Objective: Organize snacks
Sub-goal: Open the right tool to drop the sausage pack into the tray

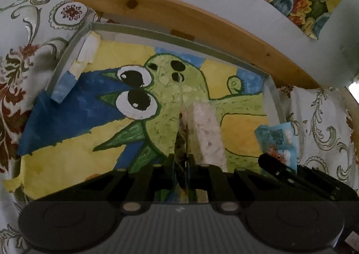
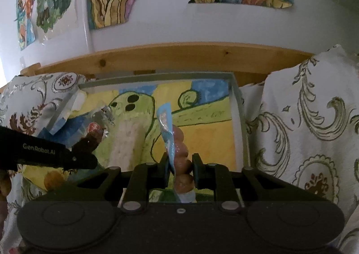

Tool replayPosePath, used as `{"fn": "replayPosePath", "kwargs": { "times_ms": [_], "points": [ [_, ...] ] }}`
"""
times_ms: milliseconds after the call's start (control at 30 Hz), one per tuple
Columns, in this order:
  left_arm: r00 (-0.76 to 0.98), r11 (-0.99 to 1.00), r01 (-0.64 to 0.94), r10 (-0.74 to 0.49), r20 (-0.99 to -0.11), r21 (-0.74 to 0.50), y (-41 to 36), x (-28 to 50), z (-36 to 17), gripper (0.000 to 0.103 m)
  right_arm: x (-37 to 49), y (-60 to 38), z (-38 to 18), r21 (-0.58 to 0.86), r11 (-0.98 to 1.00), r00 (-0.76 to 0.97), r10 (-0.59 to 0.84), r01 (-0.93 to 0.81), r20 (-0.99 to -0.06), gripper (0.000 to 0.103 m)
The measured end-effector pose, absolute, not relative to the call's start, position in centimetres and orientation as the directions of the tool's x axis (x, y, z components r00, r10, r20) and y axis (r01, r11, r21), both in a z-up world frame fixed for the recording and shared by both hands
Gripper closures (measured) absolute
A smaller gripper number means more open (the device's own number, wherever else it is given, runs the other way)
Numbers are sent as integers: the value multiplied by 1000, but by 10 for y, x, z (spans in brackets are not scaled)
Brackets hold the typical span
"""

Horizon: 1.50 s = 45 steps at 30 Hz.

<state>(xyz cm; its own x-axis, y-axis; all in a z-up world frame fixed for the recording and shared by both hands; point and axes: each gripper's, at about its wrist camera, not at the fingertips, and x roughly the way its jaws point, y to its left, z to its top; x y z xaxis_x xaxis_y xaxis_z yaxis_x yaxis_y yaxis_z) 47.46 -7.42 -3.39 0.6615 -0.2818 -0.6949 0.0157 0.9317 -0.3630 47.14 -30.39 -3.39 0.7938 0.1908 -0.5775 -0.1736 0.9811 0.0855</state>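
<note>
Both grippers sit over a shallow grey-rimmed tray (image 1: 74, 41) lined with a painted green creature on yellow and blue. Left gripper (image 1: 181, 159): fingers clenched on the edge of a clear snack packet (image 1: 207, 128) with pale white contents, packet standing up above the tray. Right gripper (image 2: 180, 164): fingers clamped on a blue-backed packet of brown round snacks (image 2: 179, 142), also upright over the tray, near its right wall. Floral cloth (image 2: 303, 119) surrounds the tray; wooden board (image 2: 168, 56) behind.

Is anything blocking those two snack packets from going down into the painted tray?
Nothing visible does. The blue packet in the right gripper and the clear packet in the left gripper hang over the tray's bare floor.
</note>
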Motion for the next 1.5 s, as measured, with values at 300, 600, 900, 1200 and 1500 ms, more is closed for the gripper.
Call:
{"fn": "replayPosePath", "kwargs": {
  "times_ms": [300, 600, 900, 1200, 1500],
  "points": [
    [674, 953, 6, -227, -703, -302, -74, 472, -32, 63, 472, -297, -32, -2, 987, 811, 129, -158, -571, 63],
    [714, 953, 0, -213, -667, -304, -67, 458, -11, 33, 460, -293, -10, -21, 987, 838, 124, -160, -531, 31],
    [757, 952, 10, -206, -620, -304, -47, 424, 31, 14, 421, -289, 35, -141, 975, 899, 96, -171, -427, 10],
    [831, 966, 2, -146, -536, -260, -34, 368, 68, 1, 366, -282, 80, -140, 973, 941, 133, -184, -312, 1],
    [851, 976, -3, -112, -513, -219, -17, 298, 75, 1, 293, -266, 93, -89, 974, 953, 184, -210, -241, 1]
  ]
}}
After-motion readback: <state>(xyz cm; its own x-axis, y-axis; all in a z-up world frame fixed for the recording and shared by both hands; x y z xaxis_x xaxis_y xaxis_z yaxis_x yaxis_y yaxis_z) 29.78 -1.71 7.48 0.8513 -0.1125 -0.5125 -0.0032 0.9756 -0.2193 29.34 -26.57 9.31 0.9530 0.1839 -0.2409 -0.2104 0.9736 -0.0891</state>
